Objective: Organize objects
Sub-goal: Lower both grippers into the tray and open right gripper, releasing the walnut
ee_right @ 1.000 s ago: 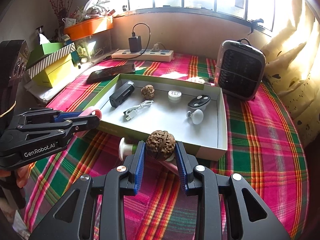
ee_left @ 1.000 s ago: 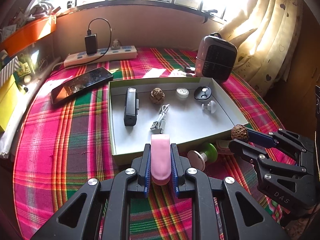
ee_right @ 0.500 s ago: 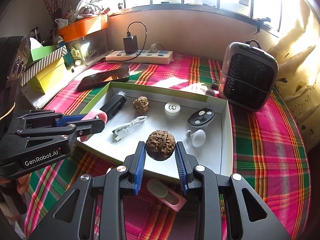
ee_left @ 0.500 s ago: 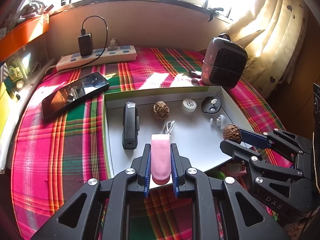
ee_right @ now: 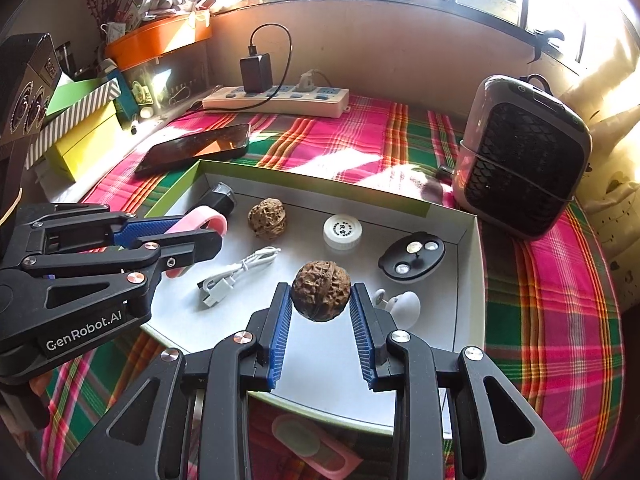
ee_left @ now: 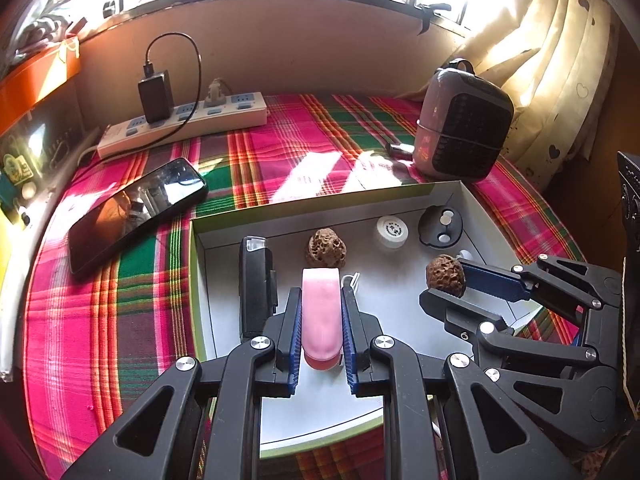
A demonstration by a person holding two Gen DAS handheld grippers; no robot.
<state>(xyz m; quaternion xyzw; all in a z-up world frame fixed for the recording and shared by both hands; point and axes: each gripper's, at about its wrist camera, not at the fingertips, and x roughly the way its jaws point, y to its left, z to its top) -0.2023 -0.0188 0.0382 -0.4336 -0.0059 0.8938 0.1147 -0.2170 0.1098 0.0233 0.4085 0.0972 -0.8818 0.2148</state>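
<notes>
My left gripper [ee_left: 321, 300] is shut on a flat pink oblong piece [ee_left: 321, 316], held over the near left part of the shallow white box [ee_left: 320, 202]. In the right wrist view that same gripper [ee_right: 216, 228] and pink piece [ee_right: 200, 218] hang at the left. My right gripper [ee_right: 320, 300] is shut on a brown walnut [ee_right: 321, 290] above the box's middle; the left wrist view shows this walnut [ee_left: 445, 272] at the right. Inside the box lie a second walnut [ee_right: 267, 217], a black device [ee_left: 256, 284], a white cable [ee_right: 236, 272], a white round cap [ee_right: 342, 230], a black oval fob [ee_right: 412, 257] and a small white knob [ee_right: 404, 306].
A phone [ee_left: 136, 210] lies left of the box on the plaid cloth. A power strip [ee_left: 184, 124] with a charger runs along the back wall. A small heater [ee_right: 524, 156] stands at the back right. Another pink item [ee_right: 316, 448] lies on the cloth below the box's near edge.
Both grippers have travelled forward from the cloth in front of the box to over its inside, each still holding its object. The green and white piece near the box's front has dropped out of view.
</notes>
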